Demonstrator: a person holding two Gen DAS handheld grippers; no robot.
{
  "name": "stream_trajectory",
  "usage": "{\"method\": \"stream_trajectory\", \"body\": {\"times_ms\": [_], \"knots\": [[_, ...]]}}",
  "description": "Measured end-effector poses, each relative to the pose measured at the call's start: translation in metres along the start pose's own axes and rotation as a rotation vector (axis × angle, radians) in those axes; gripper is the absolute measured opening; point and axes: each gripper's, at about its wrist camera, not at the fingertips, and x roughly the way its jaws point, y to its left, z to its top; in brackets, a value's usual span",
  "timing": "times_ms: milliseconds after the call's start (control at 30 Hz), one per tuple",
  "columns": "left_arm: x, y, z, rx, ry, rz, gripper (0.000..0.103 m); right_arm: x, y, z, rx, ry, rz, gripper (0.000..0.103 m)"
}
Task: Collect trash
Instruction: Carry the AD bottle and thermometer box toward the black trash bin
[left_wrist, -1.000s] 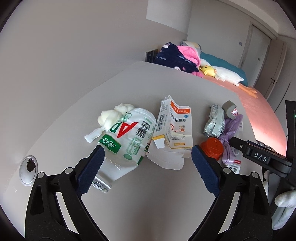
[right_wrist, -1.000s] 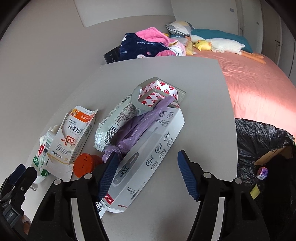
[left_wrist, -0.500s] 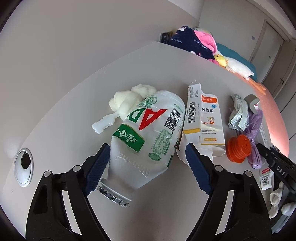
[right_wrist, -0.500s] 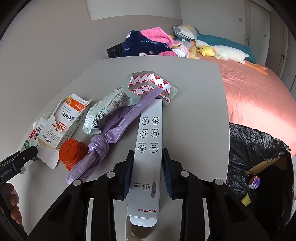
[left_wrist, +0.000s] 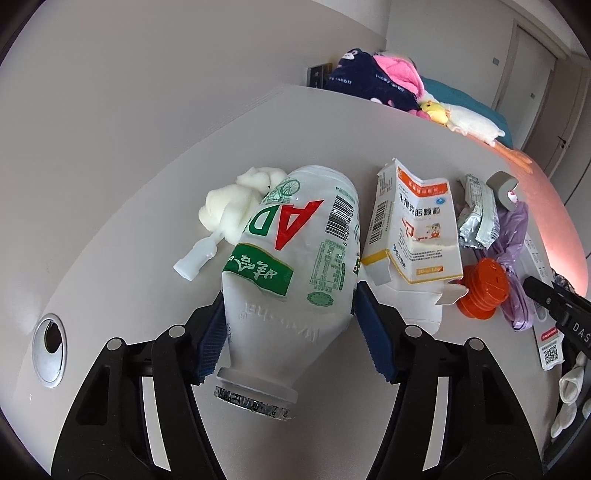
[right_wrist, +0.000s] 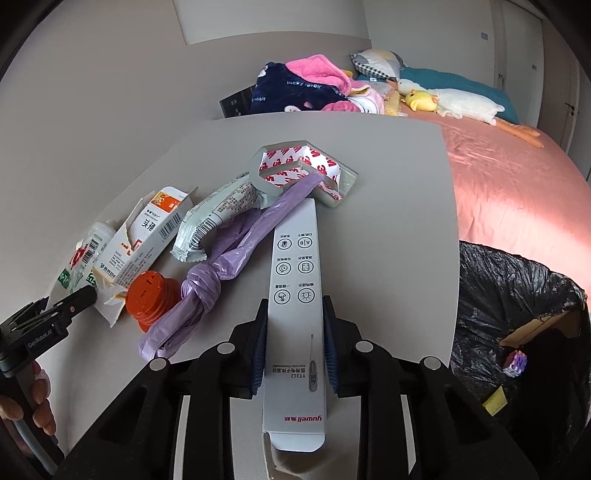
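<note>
My left gripper (left_wrist: 291, 332) is shut on a white plastic AD milk bottle (left_wrist: 295, 258), lying on the grey table (left_wrist: 122, 240) with its mouth toward me. My right gripper (right_wrist: 293, 350) is shut on a long white thermometer box (right_wrist: 295, 295). Beside it lie a knotted purple bag (right_wrist: 229, 254), an orange cap (right_wrist: 147, 299), a torn orange-and-white medicine box (right_wrist: 147, 236) (left_wrist: 413, 229), a silver foil packet (right_wrist: 218, 214) and a grey corner guard (right_wrist: 303, 170). A white tissue wad (left_wrist: 229, 206) sits behind the bottle.
A bin lined with a black bag (right_wrist: 517, 325) stands right of the table edge. A round cable hole (left_wrist: 50, 350) is at the table's left. A bed with a pink sheet (right_wrist: 517, 184), clothes (right_wrist: 295, 88) and plush toys lies beyond.
My left gripper has moved forward and closed on the milk bottle. My right gripper has closed on the thermometer box, which now lies straight between its fingers.
</note>
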Motion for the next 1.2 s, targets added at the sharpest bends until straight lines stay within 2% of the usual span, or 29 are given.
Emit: {"method": "stream_trajectory", "body": {"times_ms": [300,700,1200], "knots": [[-0.035,-0.015,-0.005,0.005,-0.069,-0.004,0.063,-0.026,-0.010,-0.005,0.014,-0.028,0.075,0.028],[-0.063,-0.051,-0.011,0.004,-0.105,-0.056,0.063,-0.066,-0.025,-0.009,0.019,-0.079,0.087,0.028],[-0.103,-0.124,-0.021,0.066,-0.153,-0.120,0.063,-0.121,-0.068,-0.018,0.064,-0.156,0.100,0.028]]}}
